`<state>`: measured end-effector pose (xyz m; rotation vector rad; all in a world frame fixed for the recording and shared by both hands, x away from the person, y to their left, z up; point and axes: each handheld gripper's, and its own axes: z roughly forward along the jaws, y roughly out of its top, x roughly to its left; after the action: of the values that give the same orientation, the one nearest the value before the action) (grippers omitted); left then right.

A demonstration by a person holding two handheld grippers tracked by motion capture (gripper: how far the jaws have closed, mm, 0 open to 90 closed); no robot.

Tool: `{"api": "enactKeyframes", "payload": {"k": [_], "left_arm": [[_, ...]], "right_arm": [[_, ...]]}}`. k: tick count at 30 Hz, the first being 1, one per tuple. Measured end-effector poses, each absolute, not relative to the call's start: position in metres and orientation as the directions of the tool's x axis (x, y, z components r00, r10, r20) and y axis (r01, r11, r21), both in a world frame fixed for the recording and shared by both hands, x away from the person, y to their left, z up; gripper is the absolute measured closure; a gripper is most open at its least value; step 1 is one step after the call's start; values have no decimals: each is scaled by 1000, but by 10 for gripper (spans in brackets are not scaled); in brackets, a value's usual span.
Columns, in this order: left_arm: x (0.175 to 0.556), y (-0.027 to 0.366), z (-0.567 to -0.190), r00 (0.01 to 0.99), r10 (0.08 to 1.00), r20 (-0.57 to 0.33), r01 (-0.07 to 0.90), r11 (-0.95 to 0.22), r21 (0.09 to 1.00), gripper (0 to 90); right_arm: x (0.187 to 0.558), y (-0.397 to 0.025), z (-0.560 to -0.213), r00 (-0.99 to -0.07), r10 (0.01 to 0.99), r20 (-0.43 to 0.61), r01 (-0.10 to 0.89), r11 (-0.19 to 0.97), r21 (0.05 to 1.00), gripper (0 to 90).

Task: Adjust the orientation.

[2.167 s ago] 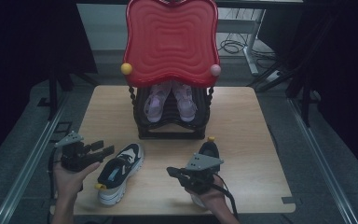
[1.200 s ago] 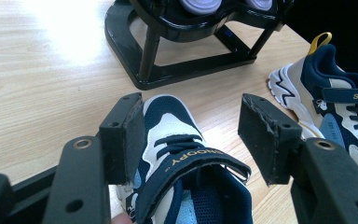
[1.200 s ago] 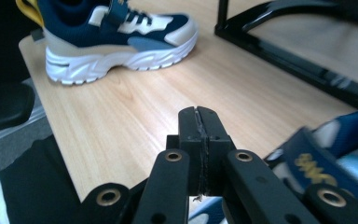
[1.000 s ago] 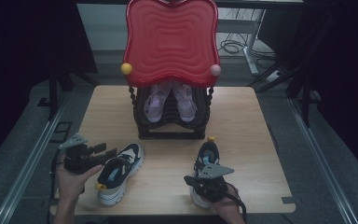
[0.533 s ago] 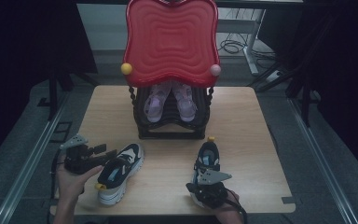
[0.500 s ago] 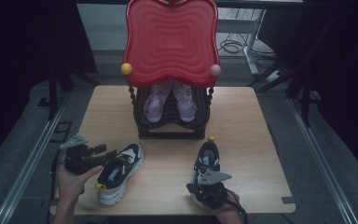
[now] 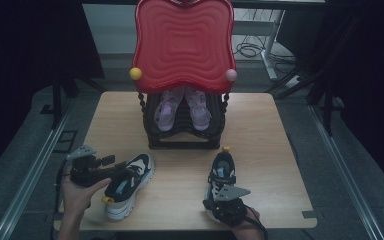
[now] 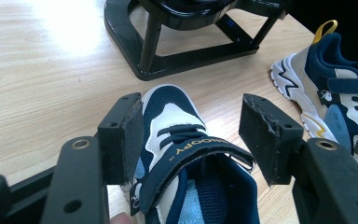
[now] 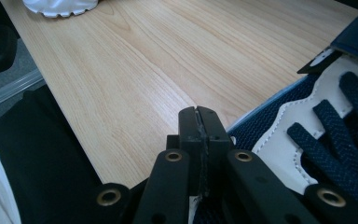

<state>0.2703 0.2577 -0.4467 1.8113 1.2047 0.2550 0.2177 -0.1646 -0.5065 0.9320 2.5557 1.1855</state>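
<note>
Two navy, white and blue sneakers lie on the wooden table [image 7: 260, 130]. The left sneaker [image 7: 128, 184] points toward the rack. My left gripper [image 7: 117, 171] is open and straddles that sneaker's strap [image 8: 186, 154], one pad [image 8: 131, 135] on each side, neither clearly touching. The right sneaker [image 7: 222, 172] lies with its yellow heel loop away from me. My right gripper [image 7: 219, 205] sits low over its near end. In the right gripper view its jaws [image 9: 200, 128] are pressed together beside the laces and white upper [image 9: 317, 116], with nothing visible between them.
A black shoe rack [image 7: 182, 132] stands at the table's back centre with a pair of lilac sneakers [image 7: 182, 106] inside. A big red wavy panel [image 7: 182, 45] tops it, with a yellow ball [image 7: 136, 73] and a pink ball [image 7: 231, 75] at its corners. The table's near edge lies just below both grippers.
My right gripper has dropped from above the table to the near end of the right sneaker and drawn back toward me. My left gripper has shifted only slightly at the left sneaker.
</note>
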Motion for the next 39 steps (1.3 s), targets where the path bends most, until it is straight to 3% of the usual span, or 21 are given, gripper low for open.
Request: {"api": "enactKeyframes", "payload": {"k": [39], "left_arm": [[276,253,-455,504,813,-292,650,-135,747,395]], "right_arm": [[213,-231,-504,-713,688,132,548,430,718,895]]}}
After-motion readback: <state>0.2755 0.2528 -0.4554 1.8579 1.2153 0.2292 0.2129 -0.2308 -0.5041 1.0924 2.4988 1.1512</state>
